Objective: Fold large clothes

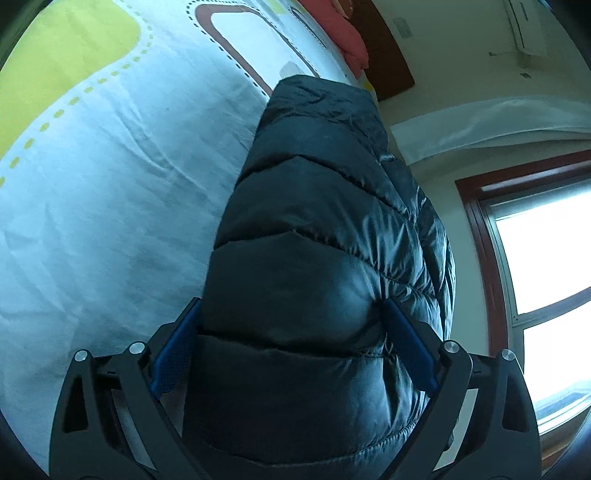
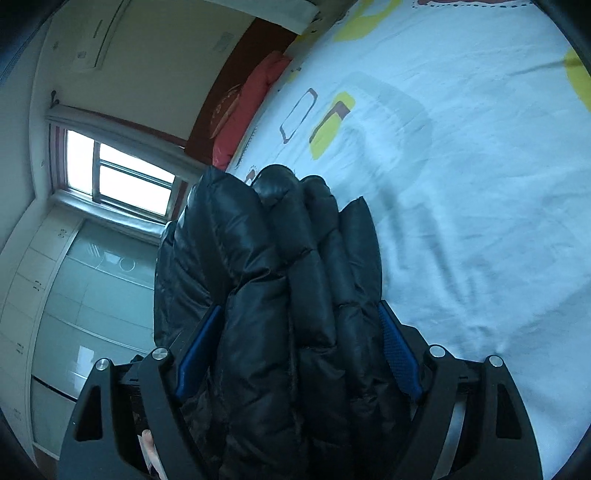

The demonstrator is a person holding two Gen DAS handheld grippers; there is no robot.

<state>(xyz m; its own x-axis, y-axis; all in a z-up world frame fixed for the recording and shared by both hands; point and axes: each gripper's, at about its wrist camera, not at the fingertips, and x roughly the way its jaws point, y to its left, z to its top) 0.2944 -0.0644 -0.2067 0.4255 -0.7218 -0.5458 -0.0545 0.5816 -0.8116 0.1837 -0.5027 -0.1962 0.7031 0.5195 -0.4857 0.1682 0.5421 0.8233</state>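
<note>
From the left wrist view, the left gripper (image 1: pixel 291 332) has its blue-padded jaws clamped on a thick bunch of the black puffer jacket (image 1: pixel 317 236). The jacket runs straight ahead from the claw, its long axis following the fingers, and it hangs lifted off the bed (image 1: pixel 110 192), which lies to the jacket's left. A red pillow (image 1: pixel 343 33) sits beyond the jacket's far end against the dark headboard (image 1: pixel 388 59); a window (image 1: pixel 546 251) is off to the jacket's right.

From the right wrist view, the right gripper (image 2: pixel 299 347) is likewise closed on a gathered, several-layer wad of the same jacket (image 2: pixel 280 266), quilted ridges bulging forward between the pads. Here the bed (image 2: pixel 461 184) lies to the jacket's right, the window (image 2: pixel 118 173) and a wardrobe (image 2: pixel 74 295) to its left.

Both claws are equally on the jacket; I'd judge the coming move is laying it down toward the bed. No containers in sight.
</note>
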